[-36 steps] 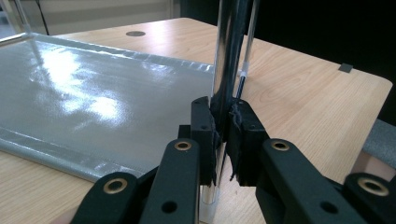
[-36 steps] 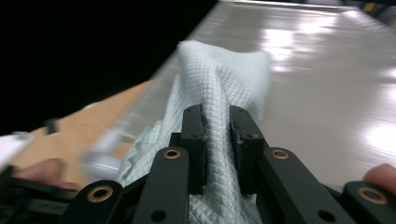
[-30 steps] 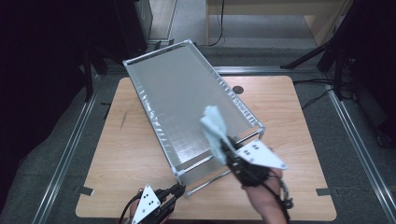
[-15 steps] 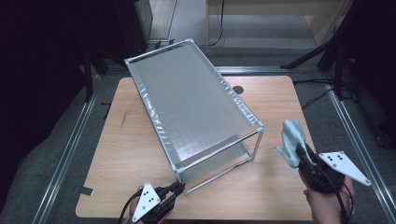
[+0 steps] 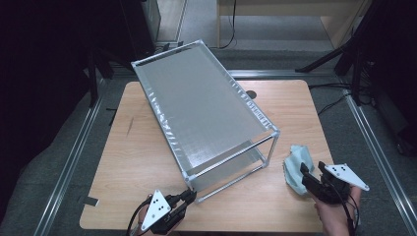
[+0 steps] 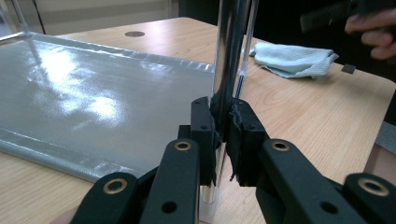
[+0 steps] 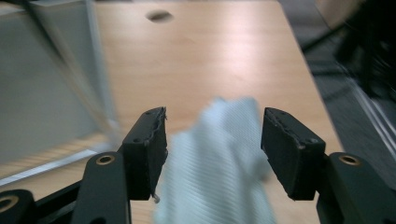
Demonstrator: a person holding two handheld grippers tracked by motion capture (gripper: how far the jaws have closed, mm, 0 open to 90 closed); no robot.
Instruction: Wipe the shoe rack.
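A metal frame (image 5: pixel 268 147) carries a slanted silvery sheet (image 5: pixel 201 108) and stands on the wooden table (image 5: pixel 137 162). My left gripper (image 5: pixel 189 196) is shut on the frame's near corner post (image 6: pixel 231 56); in the left gripper view the pads (image 6: pixel 205 135) squeeze the shiny tube. A pale green cloth (image 5: pixel 296 167) lies crumpled on the table right of the frame. My right gripper (image 5: pixel 305 174) sits at the cloth's near edge. Its jaws have just been opening, and the cloth (image 7: pixel 219 163) lies loose between them (image 7: pixel 215 126), touching neither pad.
A second silvery sheet (image 6: pixel 84 98) lies under the frame on the tabletop. A round hole (image 5: pixel 251 93) marks the table's far side. Metal floor rails (image 5: pixel 74 152) run along both sides of the table. The right edge of the table is close to the cloth.
The right gripper carried the cloth from the frame's near right corner rightward and down to the table, then opened its jaws. The left gripper stayed clamped on the post.
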